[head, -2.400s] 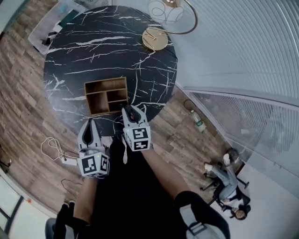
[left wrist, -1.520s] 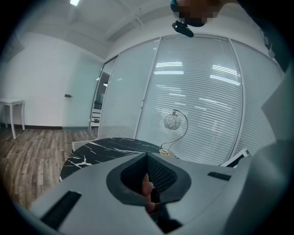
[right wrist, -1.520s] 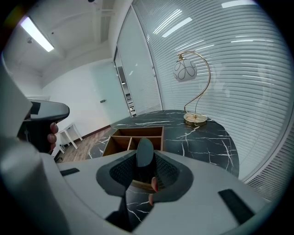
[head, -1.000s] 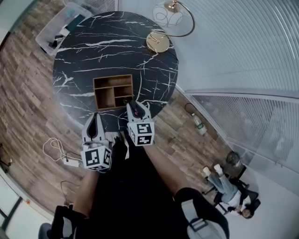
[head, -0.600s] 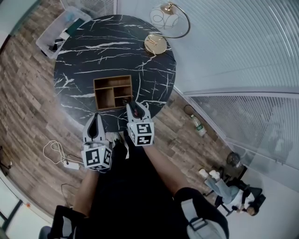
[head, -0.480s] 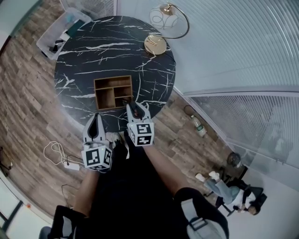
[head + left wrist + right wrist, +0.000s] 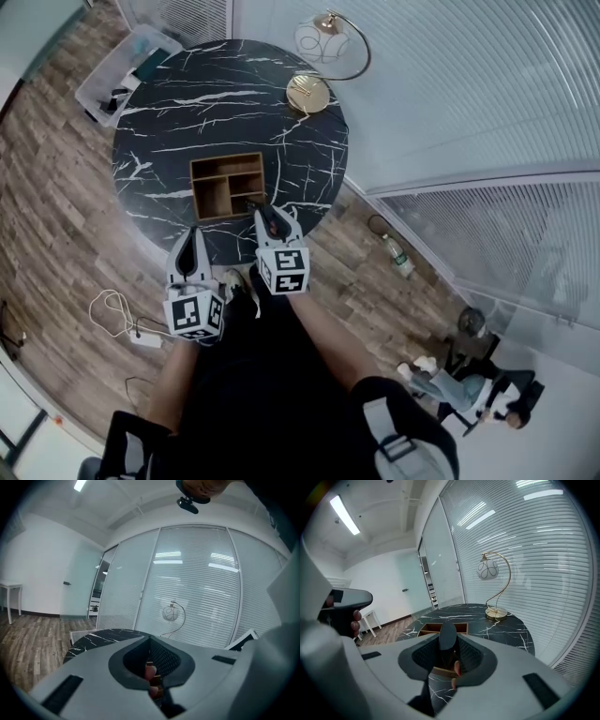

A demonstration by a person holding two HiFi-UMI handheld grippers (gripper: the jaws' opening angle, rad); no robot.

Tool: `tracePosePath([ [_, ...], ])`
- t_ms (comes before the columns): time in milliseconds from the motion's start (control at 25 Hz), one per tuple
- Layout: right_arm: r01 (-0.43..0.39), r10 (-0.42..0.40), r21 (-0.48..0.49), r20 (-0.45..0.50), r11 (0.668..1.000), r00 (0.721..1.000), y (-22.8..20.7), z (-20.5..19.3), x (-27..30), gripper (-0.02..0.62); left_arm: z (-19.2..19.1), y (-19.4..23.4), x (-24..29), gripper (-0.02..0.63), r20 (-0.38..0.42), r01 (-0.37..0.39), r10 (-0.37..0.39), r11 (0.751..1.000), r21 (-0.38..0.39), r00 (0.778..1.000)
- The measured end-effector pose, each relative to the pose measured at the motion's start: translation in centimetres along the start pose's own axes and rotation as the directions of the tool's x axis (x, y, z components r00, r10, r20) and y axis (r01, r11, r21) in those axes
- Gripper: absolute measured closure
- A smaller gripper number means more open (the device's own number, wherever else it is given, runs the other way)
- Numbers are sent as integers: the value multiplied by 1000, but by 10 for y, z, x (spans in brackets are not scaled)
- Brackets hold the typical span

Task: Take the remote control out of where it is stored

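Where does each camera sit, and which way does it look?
Head view: on the person's head, looking steeply down at the marble table; left gripper, right gripper, arms show.
Left gripper view: on that gripper, facing the lamp; shut jaws show.
Right gripper view: on that gripper, facing the wooden organizer; jaws grip the remote control.
All show the lamp.

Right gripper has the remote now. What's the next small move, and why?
Probably carry it a little to the right of the wooden organizer and lower it onto the bare table. The right gripper is shut on the remote control, which stands upright between its jaws and appears clear of the compartments, so only setting it down seems left.
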State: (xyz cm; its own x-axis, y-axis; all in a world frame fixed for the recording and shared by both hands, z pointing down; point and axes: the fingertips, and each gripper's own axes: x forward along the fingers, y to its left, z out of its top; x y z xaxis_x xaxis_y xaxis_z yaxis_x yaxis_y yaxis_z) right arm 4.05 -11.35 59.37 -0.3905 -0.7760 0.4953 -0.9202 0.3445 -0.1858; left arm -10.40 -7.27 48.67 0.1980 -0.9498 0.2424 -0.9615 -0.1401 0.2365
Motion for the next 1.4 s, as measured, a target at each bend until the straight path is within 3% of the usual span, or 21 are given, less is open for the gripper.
tracePosePath([
  [960, 11, -9, -21, 114, 1000, 993, 16, 30, -53, 497, 28, -20, -35, 598, 76, 41, -44, 999, 33, 996],
  [1400, 6, -1, -25, 201, 1000, 980, 24, 63, -78, 497, 39, -37, -46, 598, 101, 78, -84, 995, 61, 991],
])
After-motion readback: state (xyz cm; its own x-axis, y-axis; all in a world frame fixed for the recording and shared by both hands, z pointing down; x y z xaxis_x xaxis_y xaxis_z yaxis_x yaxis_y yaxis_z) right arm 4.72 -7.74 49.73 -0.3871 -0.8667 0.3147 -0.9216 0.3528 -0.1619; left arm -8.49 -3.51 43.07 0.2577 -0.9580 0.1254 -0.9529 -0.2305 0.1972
